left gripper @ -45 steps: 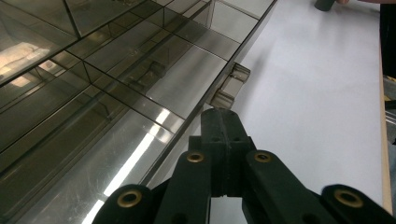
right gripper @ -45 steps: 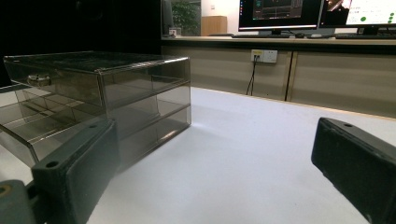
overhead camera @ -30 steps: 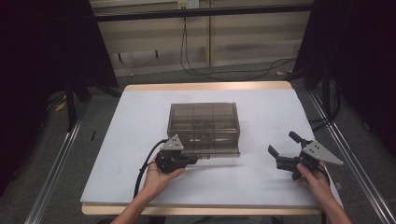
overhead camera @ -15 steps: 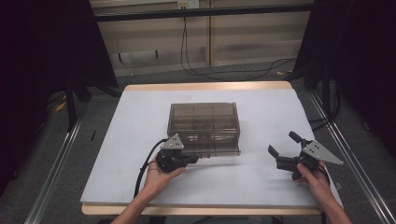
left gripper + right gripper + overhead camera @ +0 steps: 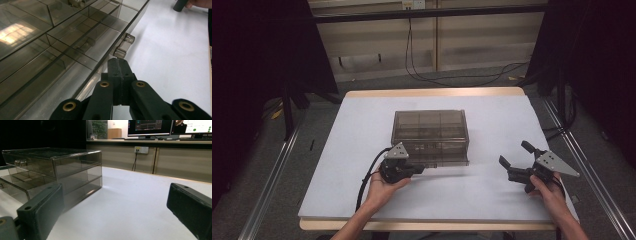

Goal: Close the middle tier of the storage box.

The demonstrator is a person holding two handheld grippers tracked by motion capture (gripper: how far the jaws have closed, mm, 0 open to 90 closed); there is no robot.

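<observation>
Jaws: left gripper closed, right gripper spread | smoky box contents unclear

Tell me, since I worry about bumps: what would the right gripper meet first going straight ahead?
Probably nothing: the right gripper faces bare white table, with the smoky drawer box off to one side, though depth is unclear.

A white-topped table with a light wooden edge stood on a grey floor. A smoky transparent plastic organizer box with drawers and inner dividers sat directly on it, near the middle. The surface around the box was plain white, with soft reflections beside the box.
</observation>
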